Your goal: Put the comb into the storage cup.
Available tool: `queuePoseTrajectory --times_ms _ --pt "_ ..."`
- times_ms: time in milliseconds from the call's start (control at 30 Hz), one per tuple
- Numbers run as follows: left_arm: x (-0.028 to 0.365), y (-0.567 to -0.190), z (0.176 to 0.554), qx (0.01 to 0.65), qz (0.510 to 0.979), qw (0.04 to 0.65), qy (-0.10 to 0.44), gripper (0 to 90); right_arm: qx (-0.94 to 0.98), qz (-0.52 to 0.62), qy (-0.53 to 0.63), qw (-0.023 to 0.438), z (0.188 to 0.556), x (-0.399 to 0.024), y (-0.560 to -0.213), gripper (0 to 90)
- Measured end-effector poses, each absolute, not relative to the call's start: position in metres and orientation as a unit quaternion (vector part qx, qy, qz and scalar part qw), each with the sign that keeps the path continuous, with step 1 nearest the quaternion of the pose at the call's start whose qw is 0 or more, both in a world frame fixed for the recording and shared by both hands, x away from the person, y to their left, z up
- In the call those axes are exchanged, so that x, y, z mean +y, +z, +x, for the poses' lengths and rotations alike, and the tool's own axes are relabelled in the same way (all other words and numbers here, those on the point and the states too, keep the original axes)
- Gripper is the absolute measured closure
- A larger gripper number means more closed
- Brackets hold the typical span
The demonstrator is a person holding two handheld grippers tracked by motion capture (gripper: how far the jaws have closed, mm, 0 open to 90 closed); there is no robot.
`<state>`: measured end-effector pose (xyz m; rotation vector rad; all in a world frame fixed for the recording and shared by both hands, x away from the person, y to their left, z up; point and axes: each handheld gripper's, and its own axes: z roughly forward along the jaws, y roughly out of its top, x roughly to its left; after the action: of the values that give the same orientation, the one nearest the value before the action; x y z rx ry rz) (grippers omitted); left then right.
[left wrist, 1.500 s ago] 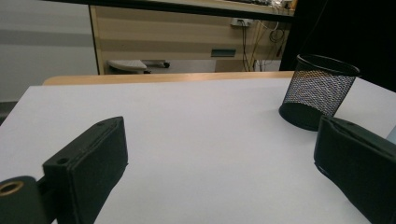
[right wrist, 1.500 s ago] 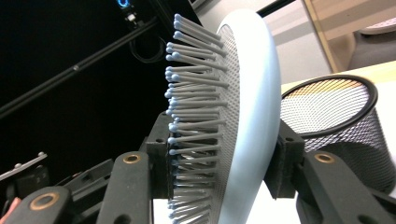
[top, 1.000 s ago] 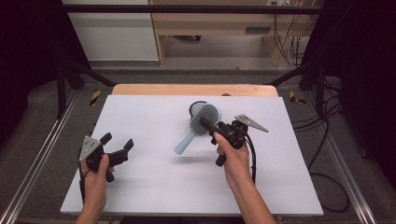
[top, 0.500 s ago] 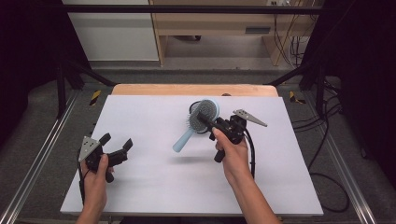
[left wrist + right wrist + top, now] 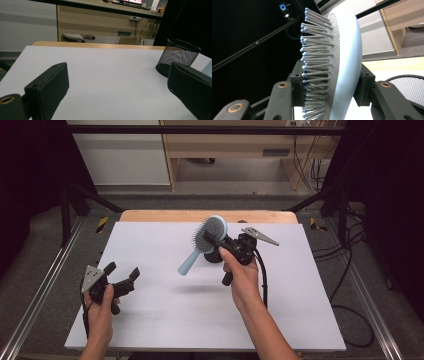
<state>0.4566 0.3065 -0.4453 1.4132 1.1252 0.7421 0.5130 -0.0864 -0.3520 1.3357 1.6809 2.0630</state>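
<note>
A light-blue hairbrush (image 5: pixel 206 242) hangs in the air above the white table (image 5: pixel 160 320), its grey bristles turned left and its handle slanting down to the left. My right gripper (image 5: pixel 216 240) is shut on the brush head. In the right gripper view the two black pads (image 5: pixel 296 85) squeeze the bristle side and the smooth back of the hairbrush (image 5: pixel 348 50). A black mesh cup (image 5: pixel 214 257) stands upright on the table just below the brush. My left gripper (image 5: pixel 121 271) hovers open and empty near the table's front left; its view looks past the open left gripper (image 5: pixel 117 85) to the mesh cup (image 5: pixel 178 53).
A wooden strip (image 5: pixel 200 215) runs along the table's far edge, with a wooden desk (image 5: pixel 235 145) and cables beyond it. Metal rails (image 5: pixel 40 290) flank the table. The right gripper's cable (image 5: pixel 263 280) trails back along the forearm.
My right gripper has risen with the hairbrush, lifting it higher over the mesh cup. The left gripper has stayed where it was.
</note>
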Motion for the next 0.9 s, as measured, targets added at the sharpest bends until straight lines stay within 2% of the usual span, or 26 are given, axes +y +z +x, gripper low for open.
queuePoseTrajectory --times_ms 333,900 --pt "0.305 -0.445 0.453 0.474 0.604 0.552 0.325 3.6 0.570 0.447 0.682 0.096 0.531 -0.076 -0.339 53.4" --pt "0.304 -0.446 0.452 0.475 0.604 0.552 0.324 3.6 0.539 0.468 0.695 0.092 0.557 -0.084 -0.333 53.4"
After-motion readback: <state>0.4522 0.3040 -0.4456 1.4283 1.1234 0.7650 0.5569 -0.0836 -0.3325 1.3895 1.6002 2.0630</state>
